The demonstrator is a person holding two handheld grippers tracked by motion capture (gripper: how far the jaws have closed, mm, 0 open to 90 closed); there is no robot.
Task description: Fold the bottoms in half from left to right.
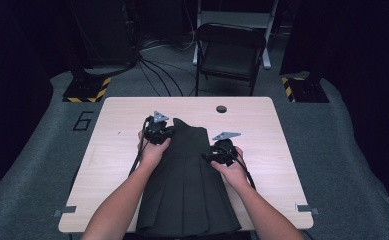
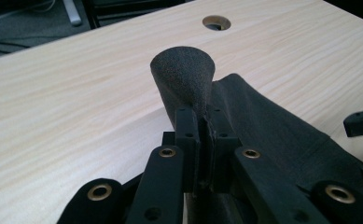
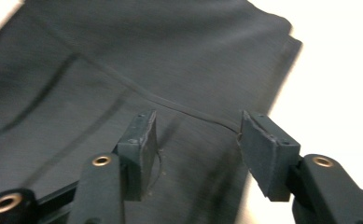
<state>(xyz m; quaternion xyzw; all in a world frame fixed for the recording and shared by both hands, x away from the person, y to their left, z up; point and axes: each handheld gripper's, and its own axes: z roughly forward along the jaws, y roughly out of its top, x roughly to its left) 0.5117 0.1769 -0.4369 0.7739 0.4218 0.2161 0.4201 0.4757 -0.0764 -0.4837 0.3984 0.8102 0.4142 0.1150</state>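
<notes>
Your left gripper point(image 2: 202, 140) pinches the dark pleated fabric skirt's point(image 1: 187, 185) waistband corner — soft, limp cloth — while your right gripper point(image 3: 195, 154) gapes half-wide over its opposite waist edge.

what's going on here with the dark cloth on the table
A person is working a dark pleated skirt on a wooden table with two handheld grippers. The left gripper is shut on the skirt's top corner, which stands up in a fold. The right gripper hangs over the skirt's other side, jaws apart, gripping nothing yet.
</notes>
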